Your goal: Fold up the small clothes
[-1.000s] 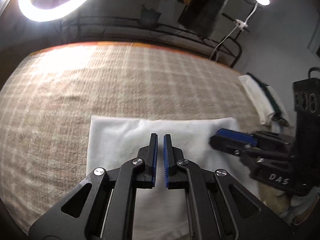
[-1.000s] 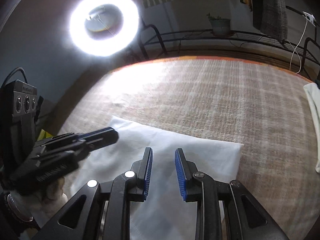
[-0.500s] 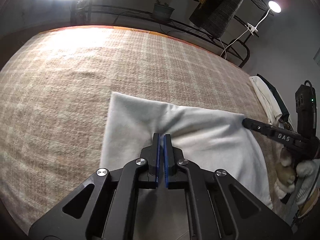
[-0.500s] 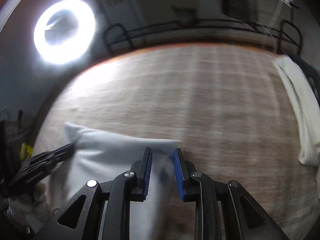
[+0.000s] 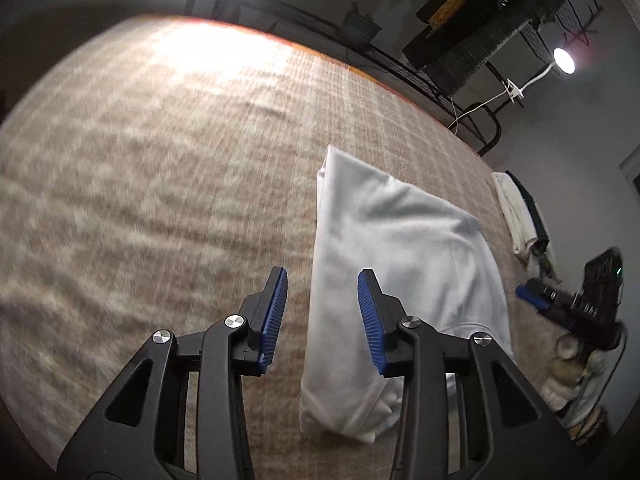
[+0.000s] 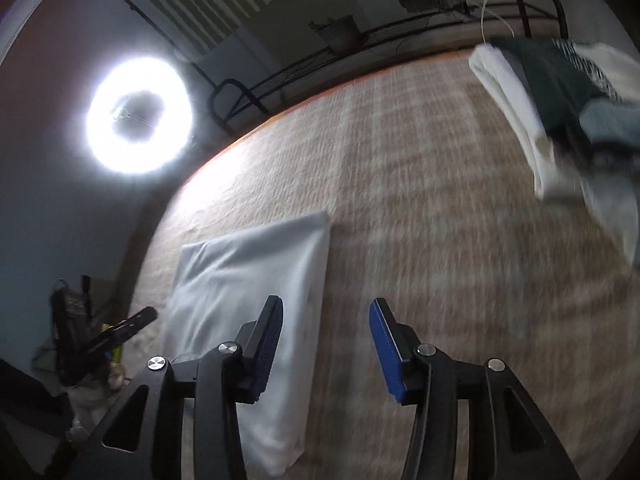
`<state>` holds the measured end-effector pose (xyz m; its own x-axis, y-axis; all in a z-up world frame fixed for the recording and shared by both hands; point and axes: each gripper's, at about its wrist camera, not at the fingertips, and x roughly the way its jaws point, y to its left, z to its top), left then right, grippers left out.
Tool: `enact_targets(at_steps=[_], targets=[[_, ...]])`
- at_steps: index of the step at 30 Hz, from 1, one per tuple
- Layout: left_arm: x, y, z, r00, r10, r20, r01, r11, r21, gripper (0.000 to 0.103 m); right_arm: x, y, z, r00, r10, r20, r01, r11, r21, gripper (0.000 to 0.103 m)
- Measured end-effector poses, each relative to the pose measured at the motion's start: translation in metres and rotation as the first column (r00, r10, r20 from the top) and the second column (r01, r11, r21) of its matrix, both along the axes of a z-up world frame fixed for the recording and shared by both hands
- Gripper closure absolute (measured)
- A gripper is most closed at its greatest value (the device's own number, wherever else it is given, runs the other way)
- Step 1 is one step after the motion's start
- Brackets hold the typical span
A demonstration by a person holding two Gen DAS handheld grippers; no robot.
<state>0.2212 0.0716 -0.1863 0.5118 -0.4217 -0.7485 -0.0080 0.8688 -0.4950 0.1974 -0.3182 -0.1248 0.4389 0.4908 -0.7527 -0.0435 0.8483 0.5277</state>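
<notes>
A folded white garment [image 5: 400, 264] lies flat on the beige checked bedspread [image 5: 160, 184]. It also shows in the right wrist view [image 6: 248, 300]. My left gripper [image 5: 322, 312] is open and empty, hovering over the garment's left edge. My right gripper [image 6: 324, 338] is open and empty, over the garment's right edge and the bare bedspread [image 6: 440, 240]. The right gripper also shows in the left wrist view [image 5: 568, 308] at the far right; the left gripper shows in the right wrist view [image 6: 120, 328] at the left.
A pile of folded clothes, white and dark green, lies at the bed's right side [image 6: 568, 96] and shows in the left wrist view [image 5: 524, 216]. A ring light [image 6: 138, 116] glares beyond the bed. A black metal rail [image 5: 400, 68] runs behind the far edge.
Both grippers have opened and let go of the white garment, which now lies folded narrower. Both have drawn apart, the left toward the left and the right toward the right.
</notes>
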Motion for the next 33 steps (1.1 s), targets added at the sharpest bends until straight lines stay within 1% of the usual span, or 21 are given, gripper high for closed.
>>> enact_targets(at_steps=[3, 7, 10, 12, 13, 16, 17, 19, 21, 22, 24, 26, 27, 29, 30, 31, 33], targets=[[0.001, 0.008, -0.011, 0.998, 0.006, -0.057, -0.011, 0.995, -0.095, 0.066, -0.017, 0.000, -0.008, 1.000, -0.006, -0.025, 0.007, 0.998, 0.064, 0.055], [0.005, 0.012, -0.021, 0.995, 0.014, -0.103, -0.033, 0.982, -0.187, 0.066, -0.024, 0.001, -0.021, 0.999, 0.000, -0.047, 0.004, 0.997, 0.077, 0.055], [0.008, 0.013, -0.025, 0.994, 0.026, -0.103, -0.050, 0.971, -0.233, 0.066, -0.027, 0.002, -0.032, 0.998, 0.005, -0.070, 0.003, 0.993, 0.121, 0.055], [0.012, 0.011, -0.025, 0.995, 0.025, -0.101, -0.049, 0.969, -0.242, 0.066, -0.024, 0.007, -0.040, 0.997, 0.007, -0.083, 0.005, 0.990, 0.144, 0.055], [0.013, 0.008, -0.024, 0.995, 0.024, -0.095, -0.046, 0.971, -0.235, 0.066, -0.024, 0.010, -0.042, 0.997, 0.004, -0.080, 0.008, 0.988, 0.152, 0.055], [0.018, -0.002, -0.024, 0.995, 0.001, -0.101, -0.023, 0.974, -0.225, 0.073, -0.018, 0.017, -0.046, 0.997, 0.001, -0.080, 0.015, 0.981, 0.195, 0.055], [0.018, -0.005, -0.023, 0.996, 0.002, -0.094, -0.022, 0.978, -0.209, 0.075, -0.018, 0.021, -0.047, 0.997, 0.004, -0.079, 0.013, 0.978, 0.207, 0.055], [0.020, -0.010, -0.023, 0.995, 0.001, -0.095, -0.019, 0.982, -0.190, 0.079, -0.017, 0.031, -0.047, 0.997, 0.009, -0.074, 0.006, 0.979, 0.203, 0.056], [0.021, -0.015, -0.021, 0.996, 0.004, -0.090, -0.020, 0.985, -0.171, 0.080, -0.012, 0.040, -0.044, 0.998, 0.010, -0.064, 0.003, 0.982, 0.188, 0.057], [0.022, -0.017, -0.021, 0.996, 0.002, -0.087, -0.016, 0.987, -0.161, 0.082, -0.010, 0.044, -0.044, 0.998, 0.017, -0.066, -0.004, 0.981, 0.193, 0.064], [0.021, -0.021, -0.020, 0.997, -0.006, -0.082, -0.006, 0.991, -0.136, 0.085, -0.007, 0.051, -0.046, 0.996, 0.031, -0.087, -0.014, 0.982, 0.191, 0.066], [0.021, -0.025, -0.018, 0.997, -0.007, -0.074, 0.000, 0.995, -0.100, 0.089, -0.007, 0.059, -0.044, 0.996, 0.039, -0.075, -0.027, 0.987, 0.159, 0.069], [0.020, -0.027, -0.017, 0.998, -0.009, -0.068, 0.003, 0.996, -0.086, 0.091, 0.000, 0.062, -0.041, 0.996, 0.041, -0.075, -0.029, 0.988, 0.149, 0.074], [0.018, -0.031, -0.012, 0.998, -0.013, -0.053, 0.010, 0.998, -0.054, 0.093, -0.001, 0.067, -0.039, 0.996, 0.041, -0.075, -0.032, 0.993, 0.118, 0.081], [0.017, -0.034, -0.009, 0.999, -0.016, -0.044, 0.014, 0.999, -0.034, 0.094, 0.000, 0.068, -0.038, 0.996, 0.040, -0.075, -0.032, 0.994, 0.103, 0.088], [0.015, -0.036, -0.006, 0.999, -0.019, -0.034, 0.018, 1.000, -0.020, 0.094, 0.000, 0.070, -0.035, 0.997, 0.041, -0.071, -0.035, 0.996, 0.086, 0.094], [0.012, -0.042, 0.001, 1.000, -0.025, -0.010, 0.025, 1.000, 0.009, 0.095, 0.000, 0.077, -0.028, 0.998, 0.049, -0.050, -0.047, 0.998, 0.045, 0.096]])
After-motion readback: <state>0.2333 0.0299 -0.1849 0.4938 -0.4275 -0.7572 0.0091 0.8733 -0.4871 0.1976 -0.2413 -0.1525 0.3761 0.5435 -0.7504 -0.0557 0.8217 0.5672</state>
